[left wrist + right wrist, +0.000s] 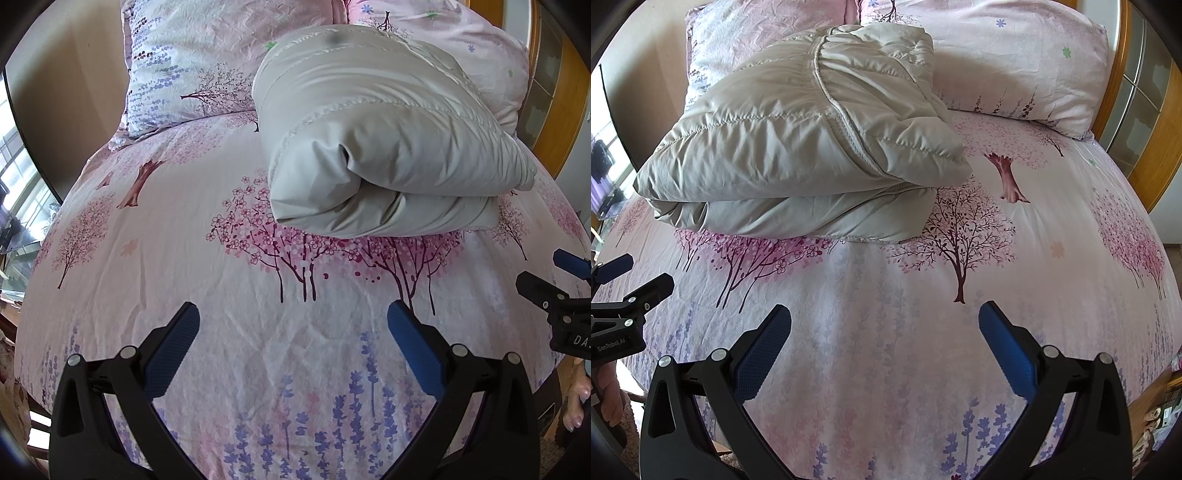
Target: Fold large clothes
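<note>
Both tools were idle at this frame. My left gripper had its jaws spread wide, nothing between them, hovering over bare bedsheet. Same for my right gripper: splayed apart, empty, over the sheet. Each one showed at the edge of the other's view, so I held them side by side near the bed's foot end.

The padded jacket sat folded into a thick bundle in the middle of the bed, its far end resting against the pillows by the headboard. Top layer overhung the bottom one a little; the elastic hem seam ran across the top. Fill is puffy, so it bulged rather than lying flat.

I read the fold as done: no loose sleeve or flap visible from either side, and both tools were well clear of the cloth. Backing off like that made sense — nothing snagged, bundle left to settle. Possible risk: springy padding creeping open.
</note>
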Available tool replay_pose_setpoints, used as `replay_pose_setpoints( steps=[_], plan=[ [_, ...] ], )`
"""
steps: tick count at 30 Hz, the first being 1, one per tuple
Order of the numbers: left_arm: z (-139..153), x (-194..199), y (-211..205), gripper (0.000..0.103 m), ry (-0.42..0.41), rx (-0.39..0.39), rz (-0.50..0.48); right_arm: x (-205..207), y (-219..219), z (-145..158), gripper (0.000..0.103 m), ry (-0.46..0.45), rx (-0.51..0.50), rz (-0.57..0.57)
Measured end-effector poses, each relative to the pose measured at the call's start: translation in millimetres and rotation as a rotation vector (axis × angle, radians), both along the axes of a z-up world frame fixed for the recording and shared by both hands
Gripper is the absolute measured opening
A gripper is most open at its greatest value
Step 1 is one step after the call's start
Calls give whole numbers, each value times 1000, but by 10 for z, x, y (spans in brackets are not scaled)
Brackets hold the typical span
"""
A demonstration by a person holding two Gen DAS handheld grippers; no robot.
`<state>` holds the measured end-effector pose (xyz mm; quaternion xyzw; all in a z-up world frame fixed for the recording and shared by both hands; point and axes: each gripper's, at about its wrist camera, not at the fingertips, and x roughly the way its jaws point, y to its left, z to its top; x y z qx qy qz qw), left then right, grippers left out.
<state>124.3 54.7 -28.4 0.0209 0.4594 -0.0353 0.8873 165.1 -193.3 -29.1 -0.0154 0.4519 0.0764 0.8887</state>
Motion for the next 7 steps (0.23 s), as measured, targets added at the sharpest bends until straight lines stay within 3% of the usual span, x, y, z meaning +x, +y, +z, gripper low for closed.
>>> replay_pose_setpoints(
  steps=[7],
  plan=[
    [-7, 13, 16, 101, 4, -5, 2, 2, 0, -1, 102, -1, 0, -1]
  ],
)
